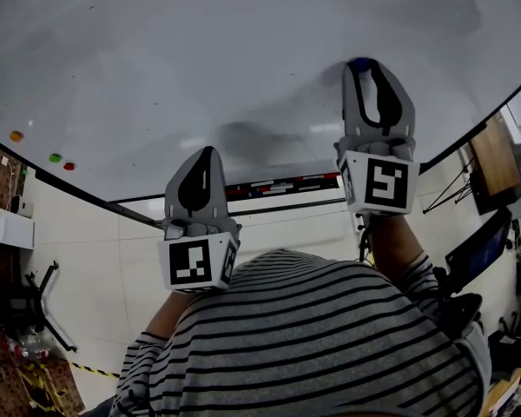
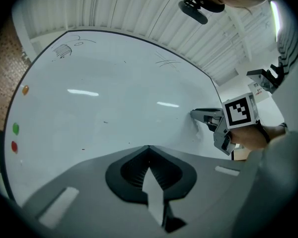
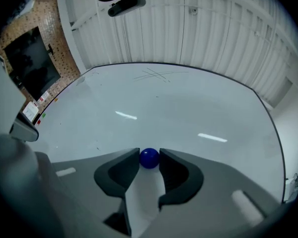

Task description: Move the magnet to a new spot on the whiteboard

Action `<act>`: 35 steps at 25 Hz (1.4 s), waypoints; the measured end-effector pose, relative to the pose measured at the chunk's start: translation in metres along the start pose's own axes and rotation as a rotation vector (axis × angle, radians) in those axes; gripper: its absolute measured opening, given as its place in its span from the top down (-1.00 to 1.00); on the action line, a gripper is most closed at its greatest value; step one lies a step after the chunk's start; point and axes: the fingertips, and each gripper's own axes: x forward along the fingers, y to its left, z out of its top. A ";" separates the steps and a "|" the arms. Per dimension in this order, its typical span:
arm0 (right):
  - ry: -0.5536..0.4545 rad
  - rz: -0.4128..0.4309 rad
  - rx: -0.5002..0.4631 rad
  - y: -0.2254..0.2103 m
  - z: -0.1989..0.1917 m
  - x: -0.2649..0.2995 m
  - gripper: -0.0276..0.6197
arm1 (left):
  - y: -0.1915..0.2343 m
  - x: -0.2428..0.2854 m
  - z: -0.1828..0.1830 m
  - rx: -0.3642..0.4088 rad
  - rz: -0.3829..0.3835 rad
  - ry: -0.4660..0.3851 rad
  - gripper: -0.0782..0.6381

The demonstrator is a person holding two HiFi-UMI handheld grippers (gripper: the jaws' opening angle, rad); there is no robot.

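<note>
A small round blue magnet [image 3: 149,158] sits on the whiteboard [image 3: 179,113], right between the tips of my right gripper [image 3: 149,155]. Both pads touch its sides, so that gripper is shut on it. In the head view the blue magnet [image 1: 359,62] peeks out at the tip of the right gripper [image 1: 371,64], pressed to the whiteboard [image 1: 200,59]. My left gripper [image 1: 207,152] hangs lower near the board's bottom edge, shut and empty. The left gripper view shows its closed tips [image 2: 149,148] facing the board, and the right gripper [image 2: 194,114] touching the board at the right.
Orange [image 1: 16,135], green [image 1: 55,157] and red [image 1: 69,166] magnets stick at the board's left edge. A tray with markers [image 1: 282,185] runs along the board's lower edge. A chair [image 1: 482,250] and a table [image 1: 495,159] stand at the right.
</note>
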 end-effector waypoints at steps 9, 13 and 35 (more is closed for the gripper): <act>-0.007 0.029 -0.003 0.002 0.010 -0.030 0.55 | -0.007 -0.021 0.002 -0.006 0.014 -0.015 0.74; -0.014 0.066 0.040 0.005 0.023 -0.068 0.54 | -0.024 -0.033 0.004 0.001 0.008 -0.032 0.74; 0.018 0.174 0.164 -0.009 0.074 -0.247 0.54 | -0.157 -0.156 0.019 0.017 -0.042 -0.056 0.74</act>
